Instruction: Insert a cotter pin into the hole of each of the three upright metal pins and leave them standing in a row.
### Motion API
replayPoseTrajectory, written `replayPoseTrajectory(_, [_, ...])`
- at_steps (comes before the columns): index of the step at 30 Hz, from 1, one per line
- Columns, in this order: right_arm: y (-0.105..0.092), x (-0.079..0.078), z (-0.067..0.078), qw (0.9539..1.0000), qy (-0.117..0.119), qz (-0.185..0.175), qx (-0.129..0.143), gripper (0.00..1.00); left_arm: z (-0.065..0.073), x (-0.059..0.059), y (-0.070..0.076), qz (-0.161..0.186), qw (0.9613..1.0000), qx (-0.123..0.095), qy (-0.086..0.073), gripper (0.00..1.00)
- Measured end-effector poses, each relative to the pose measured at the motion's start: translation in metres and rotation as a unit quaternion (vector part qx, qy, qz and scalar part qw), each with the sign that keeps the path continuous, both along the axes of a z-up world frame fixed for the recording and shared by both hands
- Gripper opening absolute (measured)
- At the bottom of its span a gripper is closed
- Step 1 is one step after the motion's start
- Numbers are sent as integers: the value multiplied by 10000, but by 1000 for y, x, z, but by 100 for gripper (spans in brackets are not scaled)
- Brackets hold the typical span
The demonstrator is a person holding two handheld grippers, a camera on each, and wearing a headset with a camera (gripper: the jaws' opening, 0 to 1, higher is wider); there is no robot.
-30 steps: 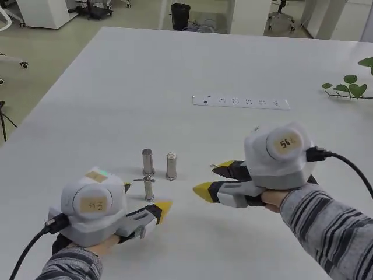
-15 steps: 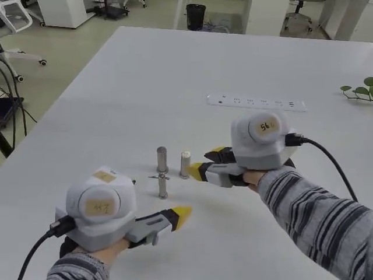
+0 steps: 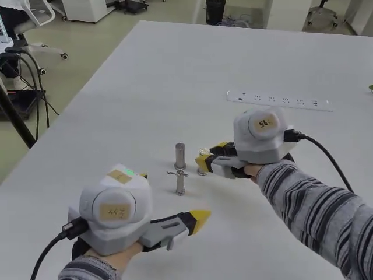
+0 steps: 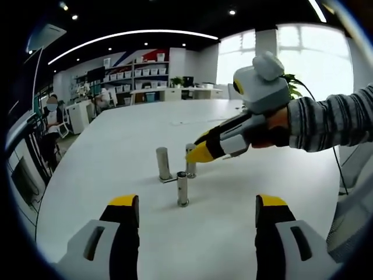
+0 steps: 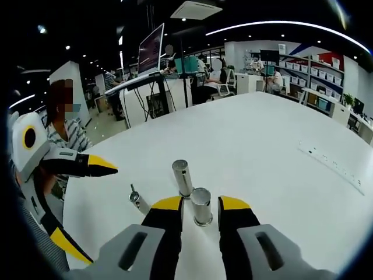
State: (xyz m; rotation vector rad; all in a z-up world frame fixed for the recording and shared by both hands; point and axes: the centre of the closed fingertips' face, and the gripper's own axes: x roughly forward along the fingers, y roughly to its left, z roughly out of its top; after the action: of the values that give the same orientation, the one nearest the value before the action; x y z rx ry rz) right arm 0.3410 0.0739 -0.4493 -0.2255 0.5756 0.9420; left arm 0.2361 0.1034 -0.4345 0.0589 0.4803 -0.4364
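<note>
Right gripper (image 3: 201, 162) has closed in on the bare pin (image 5: 202, 205) beside the cottered pin (image 3: 180, 182), jaws parted astride it (left gripper (image 4: 197, 203) gapes empty); squeeze squarely, keeping it upright

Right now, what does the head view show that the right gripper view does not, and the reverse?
Extra in the head view: the striped sleeve behind the right gripper and the black cable plugged into it. Extra in the right gripper view: a monitor on a stand and shelves with bins along the far wall. Shared: the white table, three upright metal pins, the power strip, the left gripper.
</note>
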Motion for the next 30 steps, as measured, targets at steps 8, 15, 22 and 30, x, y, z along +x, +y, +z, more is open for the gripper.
replayPoseTrajectory(8, [7, 5, -13, 10000, 65, -7, 9, 14, 2, -1, 2, 42, 10000, -41, -12, 81])
replayPoseTrajectory(15, [8, 5, -15, 10000, 8, -13, 35, 10, 2, -4, 3, 44, 10000, -26, 7, 81])
replayPoseTrajectory(22, [5, 4, -13, 9998, -166, -18, -142, 9, 3, -6, 3, 6, 10000, 11, 5, 80])
replayPoseTrajectory(30, [-6, -10, -2, 9987, -409, -27, -318, 9, 4, -9, 2, -32, 10000, -15, 16, 82])
